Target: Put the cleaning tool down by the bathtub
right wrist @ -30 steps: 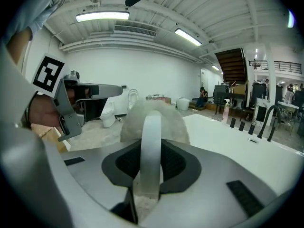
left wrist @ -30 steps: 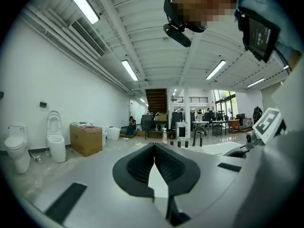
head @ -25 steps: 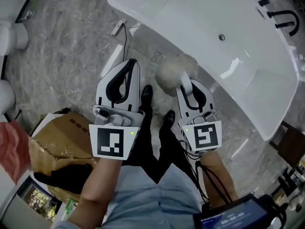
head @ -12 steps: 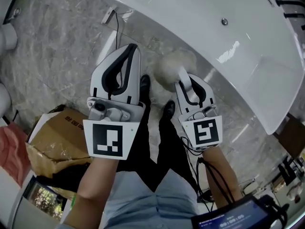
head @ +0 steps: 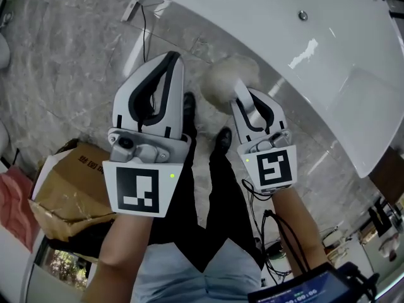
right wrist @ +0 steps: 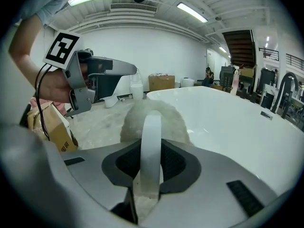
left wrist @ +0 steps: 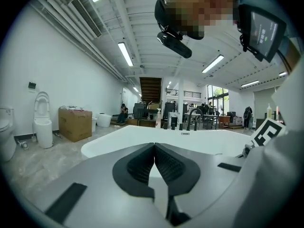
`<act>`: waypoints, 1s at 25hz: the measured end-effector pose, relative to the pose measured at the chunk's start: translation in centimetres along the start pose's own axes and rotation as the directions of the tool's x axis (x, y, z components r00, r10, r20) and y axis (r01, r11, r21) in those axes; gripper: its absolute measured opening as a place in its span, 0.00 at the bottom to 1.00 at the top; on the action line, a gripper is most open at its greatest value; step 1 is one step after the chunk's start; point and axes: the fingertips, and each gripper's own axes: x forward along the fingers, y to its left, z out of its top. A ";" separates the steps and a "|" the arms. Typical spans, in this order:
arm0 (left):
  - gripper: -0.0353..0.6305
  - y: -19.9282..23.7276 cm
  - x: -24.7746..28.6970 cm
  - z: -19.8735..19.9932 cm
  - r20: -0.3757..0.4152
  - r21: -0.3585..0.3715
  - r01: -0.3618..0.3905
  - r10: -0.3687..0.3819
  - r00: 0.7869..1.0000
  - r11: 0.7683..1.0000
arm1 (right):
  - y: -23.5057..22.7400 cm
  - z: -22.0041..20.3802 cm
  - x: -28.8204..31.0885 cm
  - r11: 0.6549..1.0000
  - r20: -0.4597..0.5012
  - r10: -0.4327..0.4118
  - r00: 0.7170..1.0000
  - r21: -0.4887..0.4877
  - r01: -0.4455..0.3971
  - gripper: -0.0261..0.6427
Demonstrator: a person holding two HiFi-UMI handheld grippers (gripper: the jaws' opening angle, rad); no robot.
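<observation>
the right gripper (head: 243, 101) is clamped on the white handle (right wrist: 151, 141) of the cleaning tool (head: 228, 81) — its black pads (right wrist: 127, 163) press on the handle from both sides. the tool's fluffy, pale round end sticks out past the jaw tips, above the grey marble floor (head: 69, 55) and just beside the outer wall of the white bathtub (head: 328, 55); whether it touches the tub or the floor i cannot tell. the left gripper (head: 169, 62) is held beside the right one, jaws together with nothing between them, pointing toward the tub's rim. the person's two black shoes (head: 189, 109) stand on the floor under the grippers, near the tub. a crumpled cardboard box (head: 69, 188) lies on the floor at the left — well apart from the tool.
</observation>
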 end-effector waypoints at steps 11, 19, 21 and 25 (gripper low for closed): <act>0.08 0.7 1.6 -6.0 -0.026 -0.020 0.015 -0.015 1.000 1.000 | -0.3 -6.2 4.0 1.000 -0.109 0.007 0.994 0.027 -0.004 0.18; 0.08 1.3 2.3 -9.8 -0.041 -0.028 0.015 -0.016 0.999 0.999 | -0.9 -10.7 6.1 1.000 -0.158 0.009 0.987 0.017 -0.007 0.18; 0.08 1.4 2.5 -10.8 -0.047 -0.032 0.017 -0.018 0.999 0.999 | -1.1 -12.0 6.6 1.000 -0.172 0.007 0.985 0.013 -0.005 0.19; 0.08 1.3 2.9 -12.7 -0.057 -0.038 0.020 -0.022 0.998 0.999 | -1.4 -14.1 7.8 1.000 -0.189 0.007 0.982 0.007 -0.006 0.19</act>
